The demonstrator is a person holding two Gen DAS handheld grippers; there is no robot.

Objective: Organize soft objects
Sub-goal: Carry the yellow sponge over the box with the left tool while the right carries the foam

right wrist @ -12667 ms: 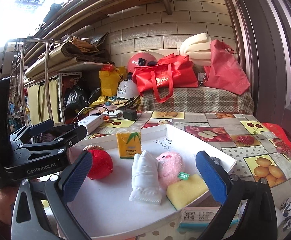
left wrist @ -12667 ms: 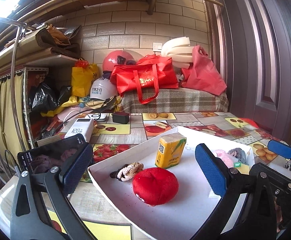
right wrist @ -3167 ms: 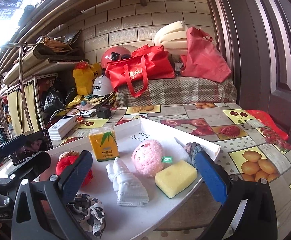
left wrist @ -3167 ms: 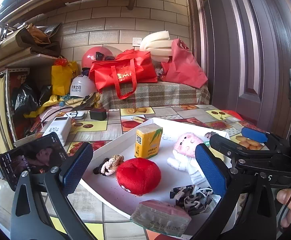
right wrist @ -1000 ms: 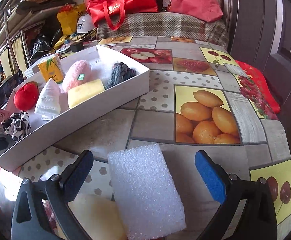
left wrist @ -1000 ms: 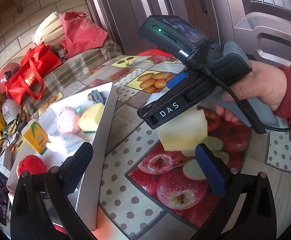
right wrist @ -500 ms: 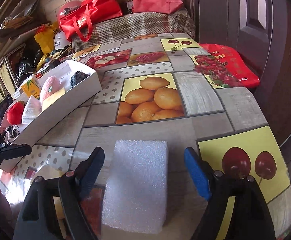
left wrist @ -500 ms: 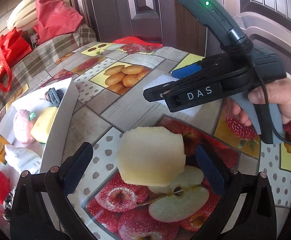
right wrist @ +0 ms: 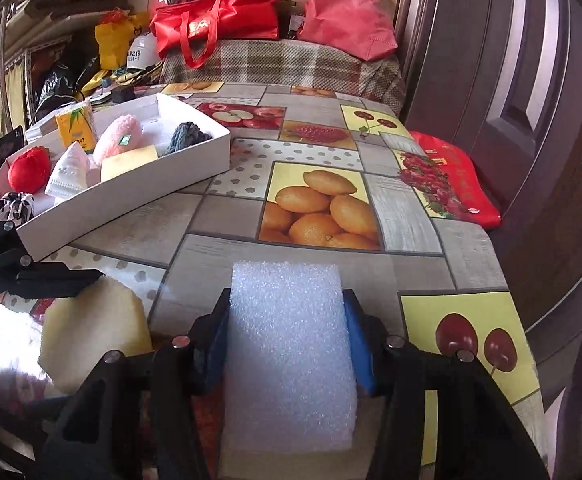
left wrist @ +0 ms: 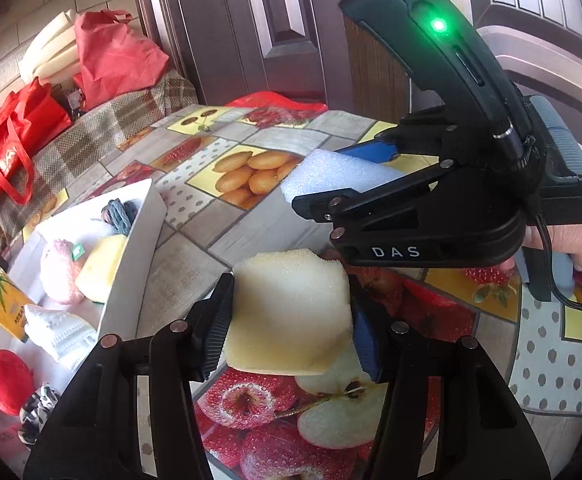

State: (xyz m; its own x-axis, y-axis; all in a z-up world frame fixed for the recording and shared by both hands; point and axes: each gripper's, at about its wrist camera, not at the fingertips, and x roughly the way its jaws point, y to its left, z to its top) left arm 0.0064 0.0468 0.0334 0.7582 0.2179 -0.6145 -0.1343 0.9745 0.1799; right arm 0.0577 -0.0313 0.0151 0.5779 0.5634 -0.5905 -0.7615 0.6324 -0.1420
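Note:
My left gripper [left wrist: 291, 328] is shut on a pale yellow sponge piece [left wrist: 287, 312], just above the fruit-print tablecloth; the sponge also shows in the right wrist view [right wrist: 91, 336]. My right gripper [right wrist: 287, 348] is shut on a white foam block [right wrist: 287, 352], seen from the side in the left wrist view [left wrist: 331, 176]. The white tray [right wrist: 131, 196] lies to the left and holds a yellow sponge [right wrist: 129, 162], a pink plush [right wrist: 117, 138], a white cloth [right wrist: 67, 174], a red plush [right wrist: 29, 168], a grey-blue yarn knot [right wrist: 187, 134] and a yellow tissue pack [right wrist: 77, 126].
A black-and-white scrunchie [right wrist: 11, 206] lies at the tray's near end. A red bag [right wrist: 447, 176] lies at the table's right edge by the brown door [right wrist: 531, 80]. Red bags [right wrist: 219, 12] sit on a plaid cover behind the table.
Both grippers have closed: the left on the yellow sponge piece, the right on the white foam block. Half a second ago both stood open around them.

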